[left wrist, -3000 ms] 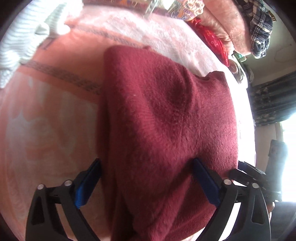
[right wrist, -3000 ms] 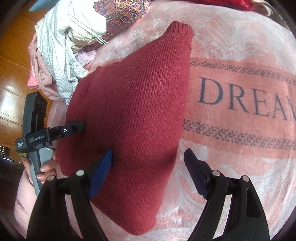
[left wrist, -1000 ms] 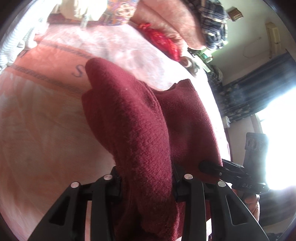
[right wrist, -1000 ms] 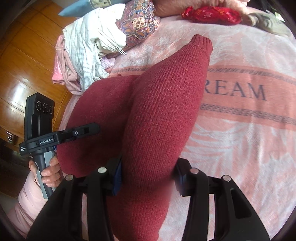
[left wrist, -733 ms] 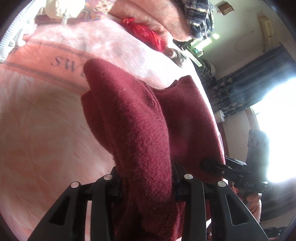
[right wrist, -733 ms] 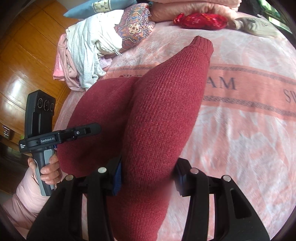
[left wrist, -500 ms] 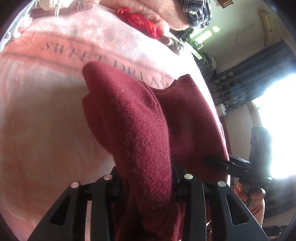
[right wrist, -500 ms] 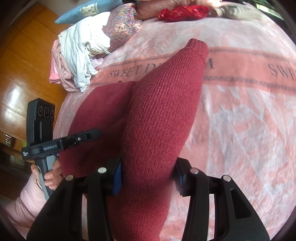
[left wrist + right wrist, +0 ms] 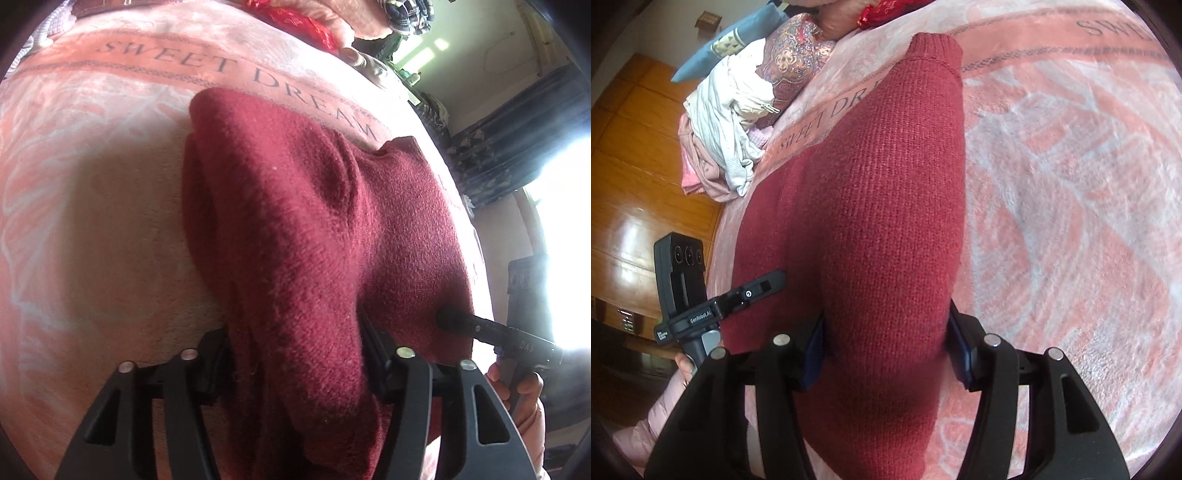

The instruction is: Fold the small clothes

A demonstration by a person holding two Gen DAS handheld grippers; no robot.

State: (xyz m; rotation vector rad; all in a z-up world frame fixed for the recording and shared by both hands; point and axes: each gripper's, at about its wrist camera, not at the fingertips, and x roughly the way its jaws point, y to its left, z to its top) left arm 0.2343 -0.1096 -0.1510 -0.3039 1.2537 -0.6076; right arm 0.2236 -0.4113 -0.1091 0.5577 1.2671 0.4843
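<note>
Sweater (image 9: 314, 229), a maroon knit, lies along the near side of the pink "SWEET DREAM" blanket (image 9: 92, 206) that covers the bed, with its near end raised off the surface and its far end resting on the lettered band. It is held that way, I judge, so the gathered end can be carried over the rest of the garment to make a fold; lifting at two points keeps the edge level and stops the cloth dragging on the plush.

The knit is thick and fine-ribbed, bulging into a rounded hump in front of each camera, and a ribbed cuff or hem (image 9: 936, 46) marks its far tip in the right wrist view. A soft crease runs down the middle of the fabric in the left wrist view. It is already doubled into a narrow bundle, so the folding looks partly done.

A heap of unfolded clothes (image 9: 727, 122) sits at the far left corner of the bed, well apart from the sweater, probably waiting their turn.

Left gripper (image 9: 295, 354) is clamped on a thick bunch of the sweater, its black fingers pressed into the cloth on both sides. Right gripper (image 9: 886, 350) pinches the other gathered part just as firmly, blue pads (image 9: 814, 354) sunk into the knit.
</note>
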